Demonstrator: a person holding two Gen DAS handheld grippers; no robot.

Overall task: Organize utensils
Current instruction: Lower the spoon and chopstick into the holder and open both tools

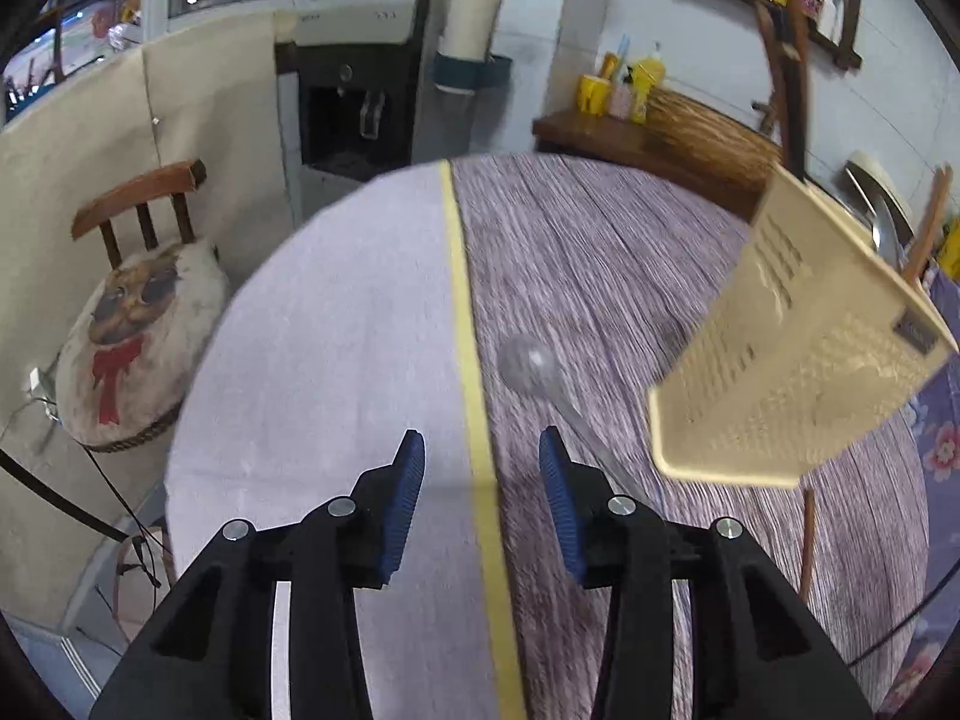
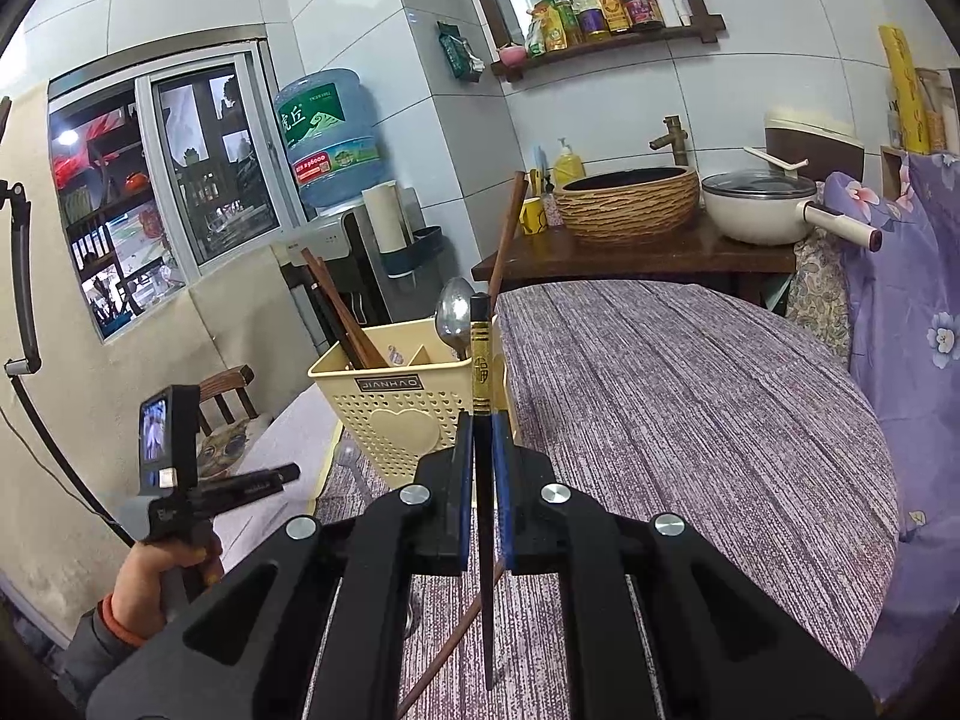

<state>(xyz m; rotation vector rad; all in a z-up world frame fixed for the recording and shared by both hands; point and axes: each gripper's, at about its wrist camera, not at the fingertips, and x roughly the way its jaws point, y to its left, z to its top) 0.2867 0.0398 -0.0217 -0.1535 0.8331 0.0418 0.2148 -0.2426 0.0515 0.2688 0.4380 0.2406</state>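
My left gripper (image 1: 480, 450) hangs open over the table with nothing between its blue pads. A clear plastic spoon (image 1: 528, 360) lies just beyond its right finger, the handle running back under that finger. The cream utensil holder (image 1: 798, 360) stands to the right. My right gripper (image 2: 482, 426) is shut on a black chopstick (image 2: 480, 360) with gold bands, held upright. A brown chopstick (image 2: 507, 222) crosses behind it; whether it is gripped too I cannot tell. The holder (image 2: 396, 414) contains brown chopsticks (image 2: 342, 318) and a metal spoon (image 2: 454, 312). The left gripper (image 2: 282, 474) sits left of the holder.
A purple striped cloth (image 2: 690, 420) with a yellow stripe (image 1: 468, 330) covers the round table. A chair with a cushion (image 1: 138, 324) stands at the left. Behind the table a wooden counter (image 2: 630, 258) carries a woven basin and a lidded pot (image 2: 762, 204). A water dispenser (image 1: 354, 108) stands at the back.
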